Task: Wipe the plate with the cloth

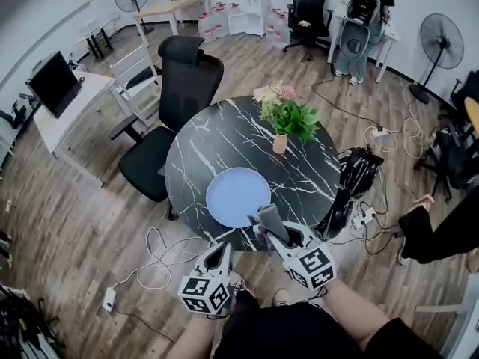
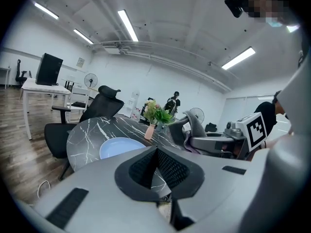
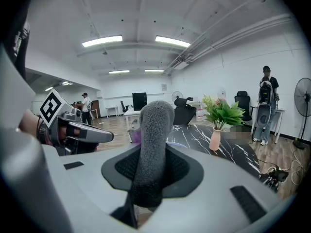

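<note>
A pale blue plate (image 1: 237, 196) lies near the front edge of the round black marble table (image 1: 224, 137); the left gripper view shows the plate (image 2: 119, 146) past the closed jaws. My right gripper (image 1: 269, 226) is shut on a folded grey cloth (image 1: 268, 218) and hangs at the plate's near right rim. In the right gripper view the cloth (image 3: 151, 149) stands up between the pads and hides the plate. My left gripper (image 1: 223, 251) is shut and empty, just off the table's front edge, below the plate.
A vase of flowers (image 1: 284, 118) stands on the table behind the plate. A black office chair (image 1: 174, 99) is at the table's left. Cables and a power strip (image 1: 109, 298) lie on the wooden floor. A person (image 1: 367, 21) stands far back by a desk.
</note>
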